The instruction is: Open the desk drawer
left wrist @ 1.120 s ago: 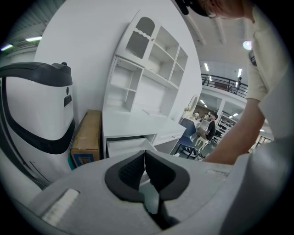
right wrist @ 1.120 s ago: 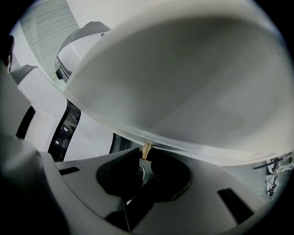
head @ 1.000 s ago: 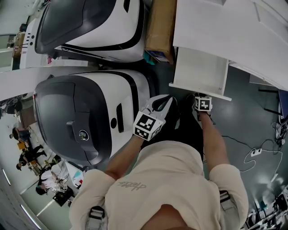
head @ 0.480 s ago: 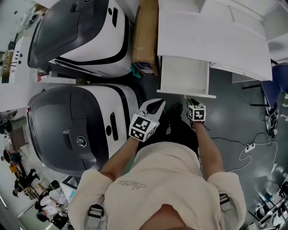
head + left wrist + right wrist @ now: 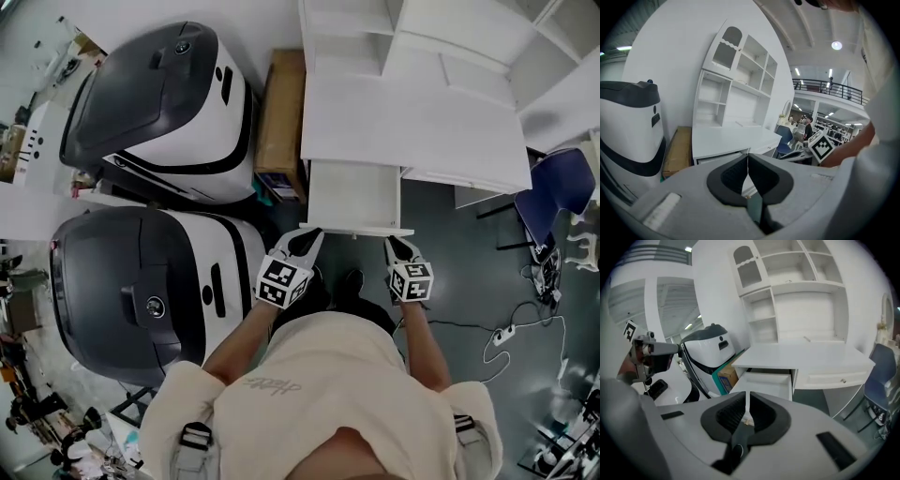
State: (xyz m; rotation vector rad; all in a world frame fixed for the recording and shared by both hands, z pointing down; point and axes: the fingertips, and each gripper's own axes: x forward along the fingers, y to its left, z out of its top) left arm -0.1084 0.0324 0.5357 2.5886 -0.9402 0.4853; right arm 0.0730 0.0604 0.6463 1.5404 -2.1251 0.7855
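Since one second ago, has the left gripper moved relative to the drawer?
Yes. The left gripper has moved toward the drawer: its jaws now reach the front's left corner; earlier a gap lay between.

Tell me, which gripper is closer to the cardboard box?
Left. The left gripper is at the front left corner of the open drawer, the side where the box lies; the right gripper is at the drawer's front right corner, farther away.
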